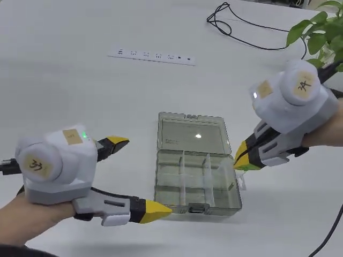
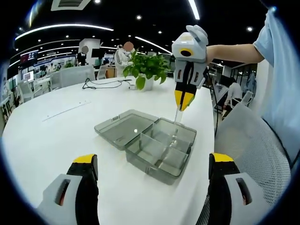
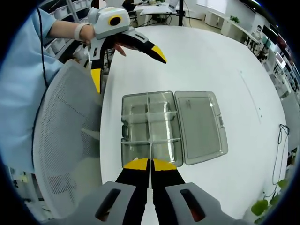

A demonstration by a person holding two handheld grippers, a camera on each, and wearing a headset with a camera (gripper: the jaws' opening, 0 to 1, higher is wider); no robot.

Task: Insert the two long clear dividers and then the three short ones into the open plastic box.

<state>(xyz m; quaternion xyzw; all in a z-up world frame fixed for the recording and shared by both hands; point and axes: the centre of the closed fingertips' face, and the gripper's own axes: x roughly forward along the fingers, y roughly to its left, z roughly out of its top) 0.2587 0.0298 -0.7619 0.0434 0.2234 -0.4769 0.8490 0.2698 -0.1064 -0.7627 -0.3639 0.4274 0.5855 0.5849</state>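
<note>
1. While the left gripper [image 1: 136, 176] hangs at 9 o'clock of the plastic box [image 1: 171, 203], its two jaws stand wide apart with nothing between them.
2. At 3 o'clock of the box, the right gripper [image 1: 244, 159] has its jaws pressed together on a clear divider [image 2: 177, 117]. The divider hangs from the tips down toward the tray; whether its lower end is seated cannot be told.
3. The box lies open on the white table [image 1: 64, 96]. Its lid [image 1: 193, 134] is folded flat at 12 o'clock of the tray [image 1: 161, 182], so the tray's top is uncovered.
4. Other clear dividers [image 1: 183, 171] stand upright inside the tray and split it into compartments. Their count is hard to tell.
5. A white power strip [image 1: 153, 56] lies at 11 o'clock of the box, well apart from it.
6. A black cable [image 1: 241, 29] loops at 1 o'clock, and a potted plant [image 1: 321, 32] stands at 2 o'clock, near the right gripper.
7. In the right gripper view, a mesh chair [image 3: 65, 140] stands just beside the table edge at 9 o'clock of the box. A person's blue sleeve [image 3: 23, 79] is next to it.
</note>
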